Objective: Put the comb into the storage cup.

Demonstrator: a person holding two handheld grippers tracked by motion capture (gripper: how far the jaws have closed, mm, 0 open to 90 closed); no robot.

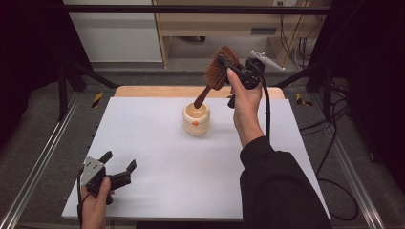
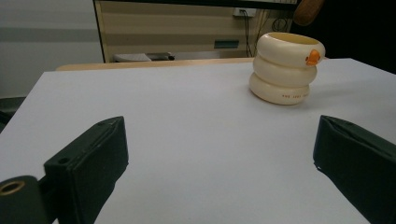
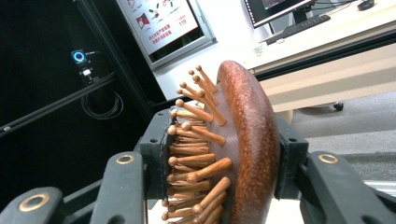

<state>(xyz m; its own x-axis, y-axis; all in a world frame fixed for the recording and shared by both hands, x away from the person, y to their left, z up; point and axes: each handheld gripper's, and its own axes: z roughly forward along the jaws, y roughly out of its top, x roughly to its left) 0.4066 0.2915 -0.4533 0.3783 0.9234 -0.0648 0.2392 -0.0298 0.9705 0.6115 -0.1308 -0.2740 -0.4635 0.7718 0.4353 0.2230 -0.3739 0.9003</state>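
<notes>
Right tongs clamp a wooden, peg-bristled brush above a cream ringed cup; left tongs gape wide over the white tabletop.

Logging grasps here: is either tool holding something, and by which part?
The right tool grips the wooden hairbrush by its head, jaws on bristle side and back. The left tool holds nothing.

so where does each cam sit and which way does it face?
High view: above the person's side, looking forward and down on the table; both forearms and tongs enter from the bottom.
Left gripper view: low over the table, facing the cream holder between its open black jaws.
Right gripper view: raised, jaws clamping the wooden hairbrush.
High and left views share the holder.
</notes>
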